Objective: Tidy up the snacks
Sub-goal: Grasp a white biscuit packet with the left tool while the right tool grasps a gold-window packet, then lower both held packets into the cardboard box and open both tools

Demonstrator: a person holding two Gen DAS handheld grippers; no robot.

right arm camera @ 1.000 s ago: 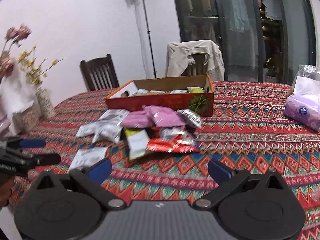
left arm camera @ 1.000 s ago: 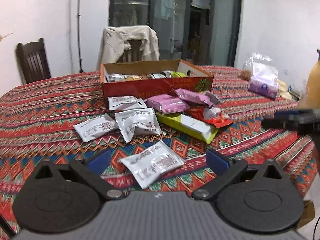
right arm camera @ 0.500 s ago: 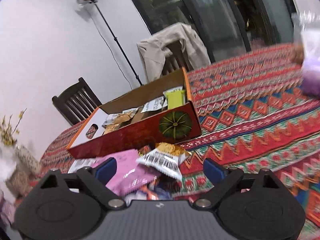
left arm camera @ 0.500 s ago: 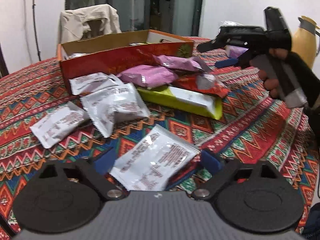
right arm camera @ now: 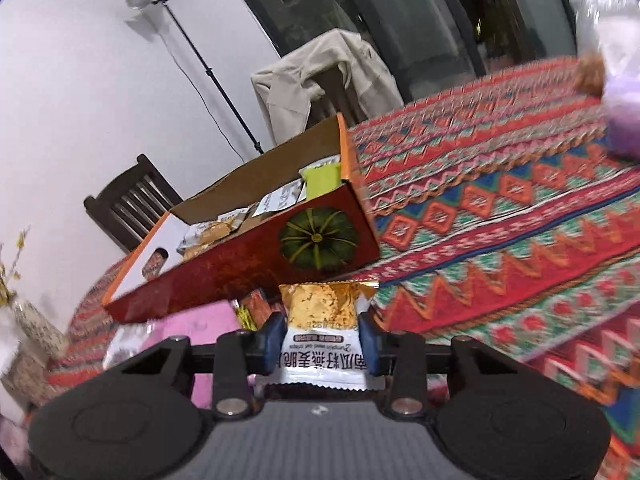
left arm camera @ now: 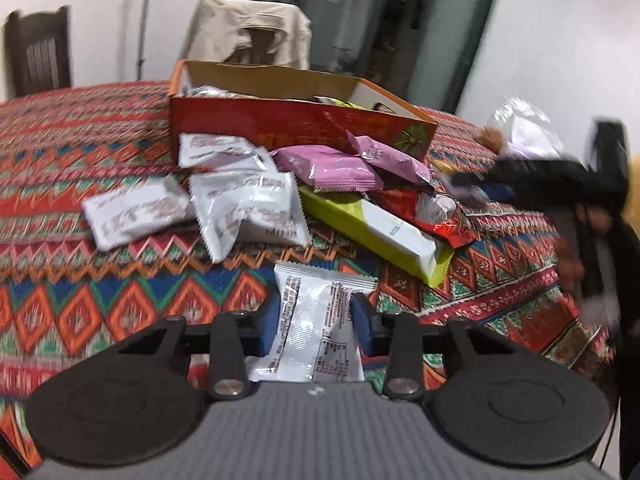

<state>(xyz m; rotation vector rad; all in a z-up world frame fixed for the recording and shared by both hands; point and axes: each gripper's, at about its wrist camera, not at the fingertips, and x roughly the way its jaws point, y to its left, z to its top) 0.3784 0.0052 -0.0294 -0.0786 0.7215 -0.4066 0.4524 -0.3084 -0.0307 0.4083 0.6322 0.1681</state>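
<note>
My left gripper point(left arm camera: 316, 322) is shut on a white snack packet point(left arm camera: 320, 320) just above the patterned tablecloth. My right gripper point(right arm camera: 322, 340) is shut on a gold and white pumpkin crisp packet point(right arm camera: 320, 328), held in front of the red cardboard box point(right arm camera: 248, 256). The box point(left arm camera: 296, 128) holds several snacks. Loose white packets point(left arm camera: 244, 204), pink packets point(left arm camera: 332, 164), a green and white packet point(left arm camera: 380, 232) and a red packet point(left arm camera: 436, 216) lie in front of it. The right gripper also shows at the right of the left wrist view point(left arm camera: 476, 184).
A clear bag of purple packets point(right arm camera: 616, 80) sits at the table's right. A chair draped with a beige jacket point(left arm camera: 248, 32) stands behind the box. A dark wooden chair point(right arm camera: 128, 204) and a vase with flowers point(right arm camera: 32, 324) are at the left.
Both grippers have closed: the left on the white packet, the right on the gold and white packet. The right gripper has lowered toward the pile by the box.
</note>
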